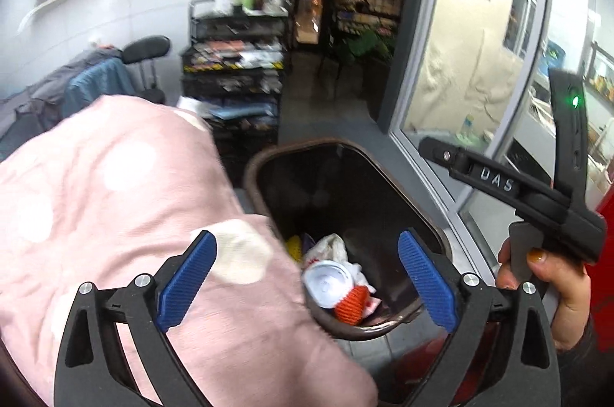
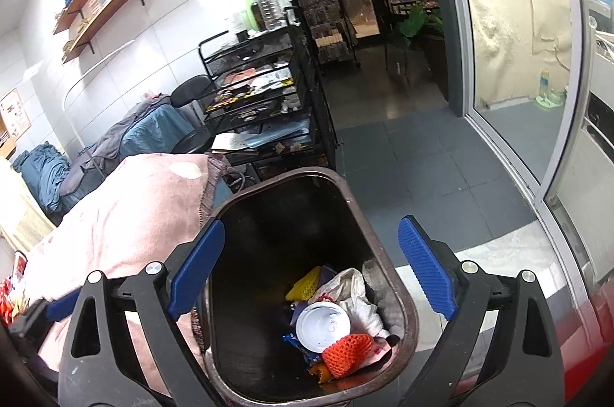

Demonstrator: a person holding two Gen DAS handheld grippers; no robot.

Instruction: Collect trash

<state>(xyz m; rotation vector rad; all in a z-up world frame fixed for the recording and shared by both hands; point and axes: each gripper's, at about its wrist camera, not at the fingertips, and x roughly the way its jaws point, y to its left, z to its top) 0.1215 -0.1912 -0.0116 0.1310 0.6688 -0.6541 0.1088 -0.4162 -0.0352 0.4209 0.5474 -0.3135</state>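
Both the left gripper (image 1: 307,276) and right gripper (image 2: 311,265) stood released and empty above the bin (image 2: 408,338). Trash (image 2: 334,322) already lay inside; remaining litter was not visible.

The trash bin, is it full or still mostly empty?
Mostly empty. The brown trash bin holds only a small pile at the bottom: a white cup lid, orange foam netting, crumpled wrappers.

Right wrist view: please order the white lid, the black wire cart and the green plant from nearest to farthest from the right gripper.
From the right gripper:
1. White lid, in the bin just below the open jaws.
2. Black wire cart, behind the bin, left of centre.
3. Green plant, far back in the doorway, to the right.
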